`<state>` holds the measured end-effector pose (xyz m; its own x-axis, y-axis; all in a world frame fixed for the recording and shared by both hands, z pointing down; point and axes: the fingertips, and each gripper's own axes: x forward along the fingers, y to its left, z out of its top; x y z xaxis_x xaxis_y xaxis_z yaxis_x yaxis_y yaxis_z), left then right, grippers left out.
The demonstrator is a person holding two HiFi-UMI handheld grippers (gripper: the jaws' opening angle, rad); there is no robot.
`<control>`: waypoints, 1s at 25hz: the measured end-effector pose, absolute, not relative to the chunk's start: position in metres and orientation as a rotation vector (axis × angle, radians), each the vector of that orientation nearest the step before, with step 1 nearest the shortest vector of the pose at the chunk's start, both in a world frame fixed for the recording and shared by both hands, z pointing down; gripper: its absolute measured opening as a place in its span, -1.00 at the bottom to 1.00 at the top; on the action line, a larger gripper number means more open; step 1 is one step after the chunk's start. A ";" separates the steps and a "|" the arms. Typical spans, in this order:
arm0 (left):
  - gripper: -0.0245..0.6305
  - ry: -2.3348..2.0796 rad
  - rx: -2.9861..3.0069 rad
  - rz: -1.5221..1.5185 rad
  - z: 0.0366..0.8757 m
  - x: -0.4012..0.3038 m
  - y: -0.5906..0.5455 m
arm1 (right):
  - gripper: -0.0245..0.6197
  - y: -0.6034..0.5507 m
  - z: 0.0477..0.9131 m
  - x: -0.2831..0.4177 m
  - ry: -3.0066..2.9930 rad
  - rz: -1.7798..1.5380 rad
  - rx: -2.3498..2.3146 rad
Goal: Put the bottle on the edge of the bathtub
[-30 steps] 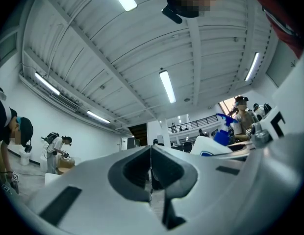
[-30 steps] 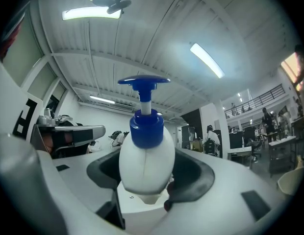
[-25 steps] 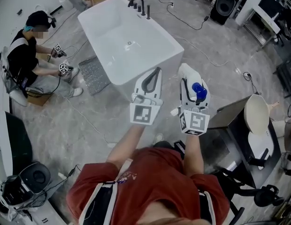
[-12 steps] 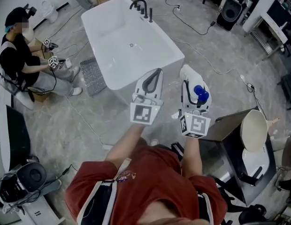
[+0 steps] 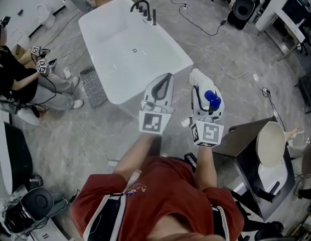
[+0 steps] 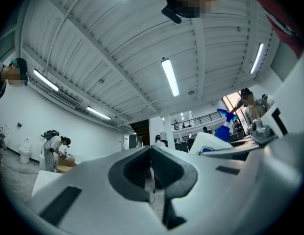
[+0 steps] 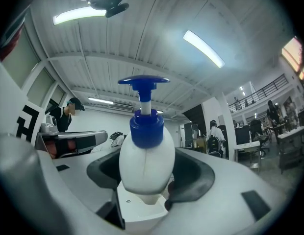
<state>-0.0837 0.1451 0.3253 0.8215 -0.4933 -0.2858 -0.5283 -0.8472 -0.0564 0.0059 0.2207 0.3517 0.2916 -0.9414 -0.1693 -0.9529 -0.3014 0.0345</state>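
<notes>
**One bottle, two grippers, one bathtub: the bottle is in the right gripper, off the tub**

The head view shows a single white bathtub point(image 5: 171, 39) on the grey floor. One set of black taps point(image 5: 144, 7) stands at its far end and one grey mat point(image 5: 93, 87) lies beside its left wall. There is one bottle point(image 7: 142, 160), white with a blue pump top.

The two grippers are side by side in front of the person in the red shirt point(image 5: 160, 195). The left gripper point(image 5: 168, 77) has its jaws together, tips meeting, with nothing between them. The right gripper point(image 5: 201, 82) has its jaws wide apart and clamped on the bottle's body, one jaw on each side. The bottle is upright, pump up.

It hangs over the floor near the tub's closest corner, apart from the rim. A second person point(image 5: 15, 82) sits on the floor at the left, holding two more marker cubes point(image 5: 40, 64).
</notes>
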 end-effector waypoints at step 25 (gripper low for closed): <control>-0.88 0.738 -2.904 0.406 0.325 -0.012 -0.073 | -0.08 0.001 0.348 0.072 1.810 0.248 -2.538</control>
